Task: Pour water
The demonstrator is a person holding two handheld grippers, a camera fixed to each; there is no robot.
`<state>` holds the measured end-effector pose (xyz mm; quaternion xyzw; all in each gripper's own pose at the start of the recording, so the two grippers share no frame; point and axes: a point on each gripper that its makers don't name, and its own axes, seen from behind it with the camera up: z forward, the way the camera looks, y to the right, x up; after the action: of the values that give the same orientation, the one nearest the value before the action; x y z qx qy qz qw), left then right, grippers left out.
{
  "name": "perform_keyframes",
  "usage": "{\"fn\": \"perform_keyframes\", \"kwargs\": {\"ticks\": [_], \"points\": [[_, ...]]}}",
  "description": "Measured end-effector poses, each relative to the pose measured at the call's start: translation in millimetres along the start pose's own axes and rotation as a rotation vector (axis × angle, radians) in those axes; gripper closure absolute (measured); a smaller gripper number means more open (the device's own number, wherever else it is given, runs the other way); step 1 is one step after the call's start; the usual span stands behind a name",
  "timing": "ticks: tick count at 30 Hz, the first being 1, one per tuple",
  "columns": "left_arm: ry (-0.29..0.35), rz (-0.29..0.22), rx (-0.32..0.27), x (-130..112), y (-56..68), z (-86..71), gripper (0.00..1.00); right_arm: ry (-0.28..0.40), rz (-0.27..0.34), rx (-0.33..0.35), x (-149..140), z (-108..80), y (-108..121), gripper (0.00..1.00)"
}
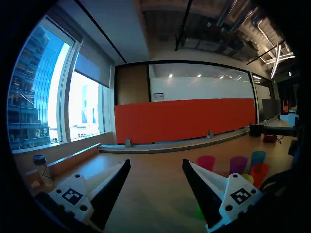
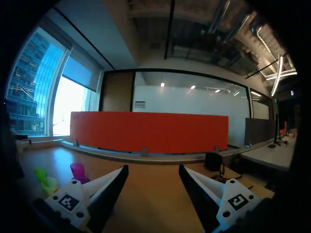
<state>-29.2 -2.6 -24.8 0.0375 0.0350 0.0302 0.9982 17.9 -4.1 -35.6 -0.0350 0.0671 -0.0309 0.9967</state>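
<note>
Hovering over a wooden tabletop (image 1: pixel 155 190), the left claw (image 1: pixel 156 162) stands with its fingers spread wide and nothing between them. A cluster of coloured cups (image 1: pixel 238 165), pink, purple, blue and orange among them, sits on the tabletop just beyond its right finger. The right claw (image 2: pixel 153 167) gapes empty as well, with green and magenta cups (image 2: pixel 77 169) seen past its left finger. An orange partition (image 1: pixel 182 120) runs along the far edge, beside a bright window (image 1: pixel 83 108).

Wooden desk (image 1: pixel 155 186), orange partition (image 1: pixel 182 120), bright windows (image 1: pixel 83 108), perhaps exposed ceiling pipes (image 1: pixel 233 19).
</note>
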Motion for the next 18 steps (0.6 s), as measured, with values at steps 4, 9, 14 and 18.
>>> {"fn": "perform_keyframes", "kwargs": {"ticks": [4,9,14,18], "points": [[0.0,-0.014,0.015,-6,-2.2,-1.2,0.01,0.003,0.005,-0.003,2,-0.1,-3,0.0],[-0.002,-0.015,0.034,-14,-5.0,-3.0,0.01,-0.002,0.01,0.001,0,-1.4,-6,0.0],[-0.007,-0.017,0.038,-21,-2.5,-3.2,0.01,-0.009,0.016,0.0,-3,-1.5,-8,0.0],[-0.009,-0.027,0.033,-24,1.4,-1.4,0.01,-0.012,0.017,-0.002,-5,-2.1,-8,0.0]]}}
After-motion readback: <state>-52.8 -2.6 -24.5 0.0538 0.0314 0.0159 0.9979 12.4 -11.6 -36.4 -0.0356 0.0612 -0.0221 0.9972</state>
